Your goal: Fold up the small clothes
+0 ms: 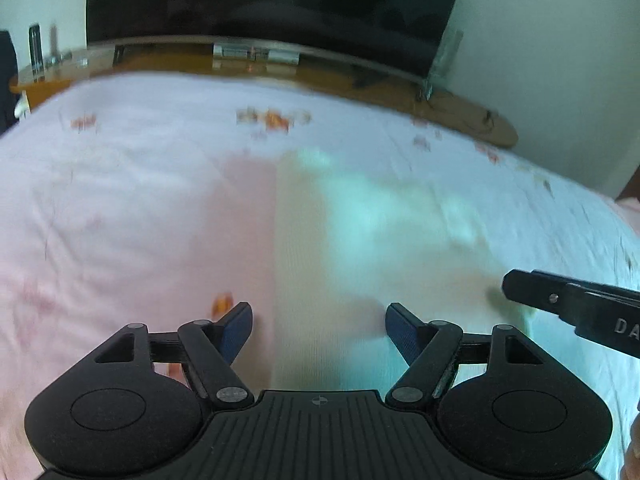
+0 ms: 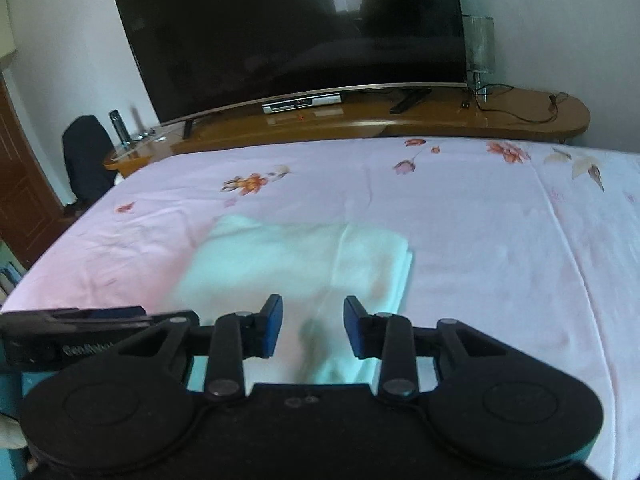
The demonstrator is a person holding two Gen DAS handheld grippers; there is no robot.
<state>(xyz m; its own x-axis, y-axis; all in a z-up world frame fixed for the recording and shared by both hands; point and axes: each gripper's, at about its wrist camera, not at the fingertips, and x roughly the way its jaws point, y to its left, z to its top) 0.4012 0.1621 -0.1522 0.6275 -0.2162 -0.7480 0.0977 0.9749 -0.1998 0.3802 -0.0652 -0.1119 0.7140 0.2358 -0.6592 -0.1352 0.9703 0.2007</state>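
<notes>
A pale mint-white garment [image 2: 296, 264] is lying partly folded on the pink flowered bedsheet [image 2: 500, 240], on the near part of the bed in front of the big dark television [image 2: 296, 32].

The left claw [image 1: 319, 330] is hovering over the garment's near edge with its blue pads spread wide and nothing between them; the cloth is lying below, not pinched. The right claw [image 2: 313, 326] is hanging over the same near edge, its pads narrower but still apart, and the cloth seen between them is not pressed by either pad.

The left wrist view is smeared with blur, yet it is showing the garment's straight left border [image 1: 276, 260] where the cream cloth meets the pink sheet, and the tip of the right claw poking in from the right side of the garment. The right wrist view is sharper and is giving the garment's whole outline, with a layered right-hand edge [image 2: 406, 268]. It is also showing the wooden surface [image 2: 360, 120] under the television, a silver box [image 2: 302, 103] on it, a lamp [image 2: 478, 48] to the television's right with cables trailing, and a dark chair [image 2: 86, 156] to its left.
</notes>
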